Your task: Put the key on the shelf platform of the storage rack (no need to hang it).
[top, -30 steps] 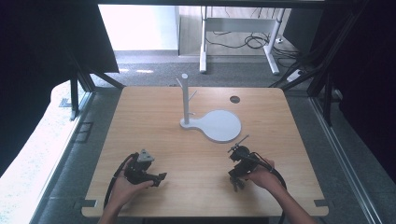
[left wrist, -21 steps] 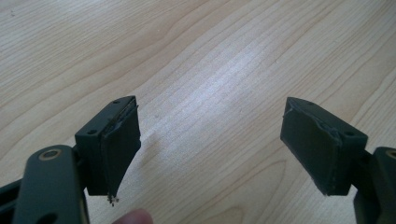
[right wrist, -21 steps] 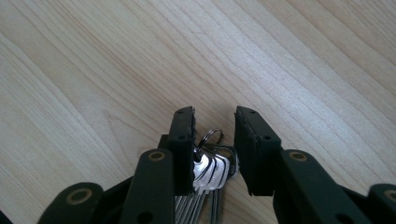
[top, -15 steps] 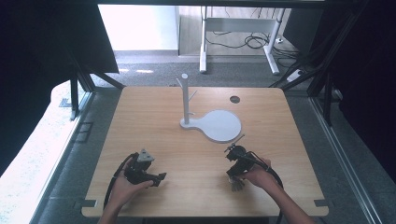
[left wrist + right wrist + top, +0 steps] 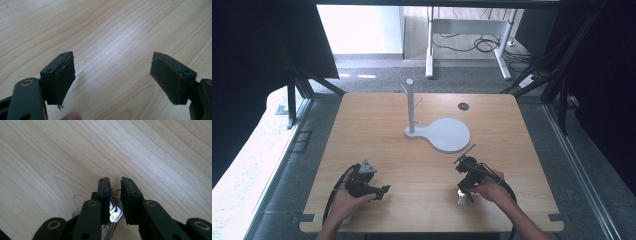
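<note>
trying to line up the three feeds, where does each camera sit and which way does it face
High view: above the person's side, looking forward and down on the table; forearms, both hands show.
Left gripper view: on the left gripper, looking down at bare wood; jaws wide apart.
Right gripper view: on the right gripper, jaws closed on keys.
Shared: keys, tabletop.

The stand (image 5: 411, 107) rises behind the table (image 5: 362, 125) centre, with the round plate (image 5: 447, 135) touching its base at the right. The hole (image 5: 463, 106) lies behind the plate. The keys (image 5: 463, 197) lie near the front edge, right of centre.
</note>
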`<state>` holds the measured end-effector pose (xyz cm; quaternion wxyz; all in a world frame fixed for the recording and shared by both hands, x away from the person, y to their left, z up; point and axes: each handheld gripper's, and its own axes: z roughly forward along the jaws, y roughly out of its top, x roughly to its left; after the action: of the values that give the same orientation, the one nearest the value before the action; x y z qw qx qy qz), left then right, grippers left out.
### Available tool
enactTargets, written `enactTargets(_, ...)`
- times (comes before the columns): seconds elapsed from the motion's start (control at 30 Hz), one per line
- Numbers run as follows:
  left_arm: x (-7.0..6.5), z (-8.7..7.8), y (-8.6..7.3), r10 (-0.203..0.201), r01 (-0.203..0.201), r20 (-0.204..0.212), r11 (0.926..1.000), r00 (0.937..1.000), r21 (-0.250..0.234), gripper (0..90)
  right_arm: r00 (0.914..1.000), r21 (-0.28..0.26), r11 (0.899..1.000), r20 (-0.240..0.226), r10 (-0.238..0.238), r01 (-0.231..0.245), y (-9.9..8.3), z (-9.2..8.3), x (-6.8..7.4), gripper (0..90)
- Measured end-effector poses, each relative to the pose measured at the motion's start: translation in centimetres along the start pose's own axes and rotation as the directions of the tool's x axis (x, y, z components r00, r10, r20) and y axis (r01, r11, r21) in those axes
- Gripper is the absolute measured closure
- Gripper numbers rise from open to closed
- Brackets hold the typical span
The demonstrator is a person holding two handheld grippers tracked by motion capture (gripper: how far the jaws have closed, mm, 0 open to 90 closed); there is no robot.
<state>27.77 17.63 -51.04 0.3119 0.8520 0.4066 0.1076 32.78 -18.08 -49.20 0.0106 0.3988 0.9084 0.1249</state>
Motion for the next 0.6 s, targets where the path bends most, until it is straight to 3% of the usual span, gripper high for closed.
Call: enactTargets(0.6,-0.03,0.04,0.00,0.002,-0.002,-0.001,1.0000,1.0000,0.003,20.3,0.9997,0.019,1.000,0.001,0.024,-0.024,-0.49,-0.02,-0.89,86.5)
